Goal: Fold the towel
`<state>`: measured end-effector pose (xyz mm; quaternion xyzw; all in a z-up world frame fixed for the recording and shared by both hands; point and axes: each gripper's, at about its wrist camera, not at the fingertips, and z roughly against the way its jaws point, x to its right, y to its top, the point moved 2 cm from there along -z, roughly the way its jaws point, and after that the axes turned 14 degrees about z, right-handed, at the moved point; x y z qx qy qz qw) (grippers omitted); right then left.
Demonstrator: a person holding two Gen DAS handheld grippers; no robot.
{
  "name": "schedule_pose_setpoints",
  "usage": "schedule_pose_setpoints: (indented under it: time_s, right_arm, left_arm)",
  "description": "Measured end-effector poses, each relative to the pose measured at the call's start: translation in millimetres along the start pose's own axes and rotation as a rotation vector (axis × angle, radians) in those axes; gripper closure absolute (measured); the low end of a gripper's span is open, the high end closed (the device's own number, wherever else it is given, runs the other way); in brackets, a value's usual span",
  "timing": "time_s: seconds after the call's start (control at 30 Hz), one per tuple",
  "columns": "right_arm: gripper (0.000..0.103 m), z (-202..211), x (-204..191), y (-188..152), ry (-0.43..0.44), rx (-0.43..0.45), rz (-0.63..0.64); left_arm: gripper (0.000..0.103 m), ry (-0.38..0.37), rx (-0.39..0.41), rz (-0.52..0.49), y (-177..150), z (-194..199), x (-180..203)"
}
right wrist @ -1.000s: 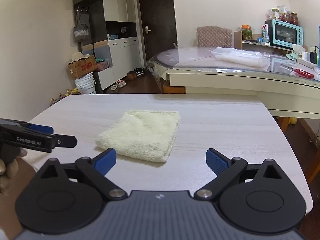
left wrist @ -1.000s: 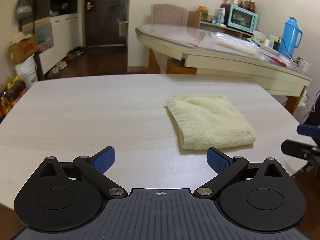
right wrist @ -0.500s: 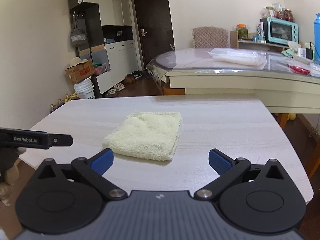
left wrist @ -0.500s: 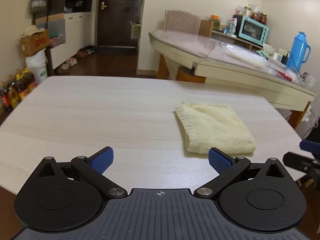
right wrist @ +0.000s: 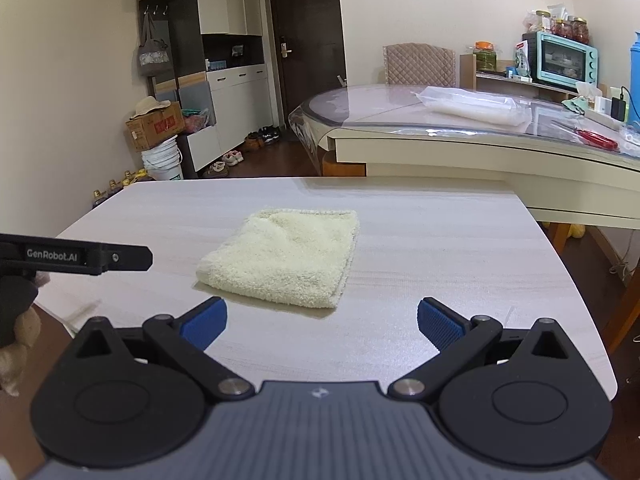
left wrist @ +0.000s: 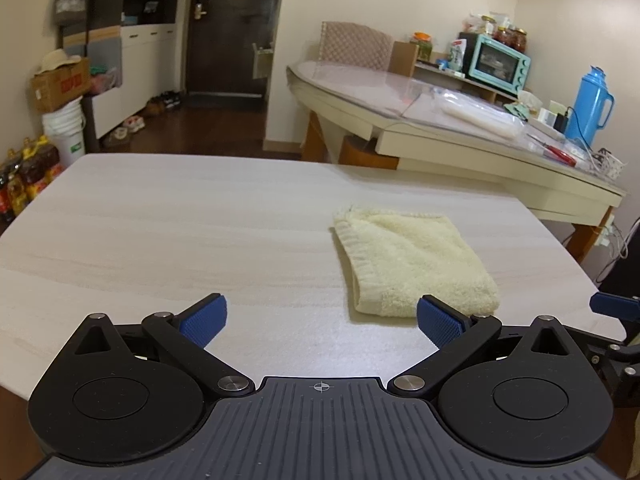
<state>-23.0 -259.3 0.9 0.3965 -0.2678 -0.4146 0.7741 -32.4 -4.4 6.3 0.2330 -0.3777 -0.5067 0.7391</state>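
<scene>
1. Pale wood-grain surface [left wrist: 168, 224] is seen in a domestic room, with a glass-topped cream side table [right wrist: 460, 136] behind it.
2. A pale yellow terry towel [right wrist: 286, 258] is seen lying flat near the middle of the surface, already folded into a compact rectangle with layered edges.
3. The left tongs [left wrist: 322, 318] are held apart and empty, just short of the towel.
4. The right tongs [right wrist: 322, 320] are likewise spread, gripping nothing.
5. The folding is judged essentially done; at most a further fold or tidying could be left.
</scene>
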Motion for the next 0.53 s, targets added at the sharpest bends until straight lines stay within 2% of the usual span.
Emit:
schedule_pose_setpoints:
  time_s: [0.53]
  right_arm:
    - [0.000,0,-4,9,0.009,0.002,0.027]
  left_arm:
    - [0.000,-0.016,0.005,-0.043,0,1,14]
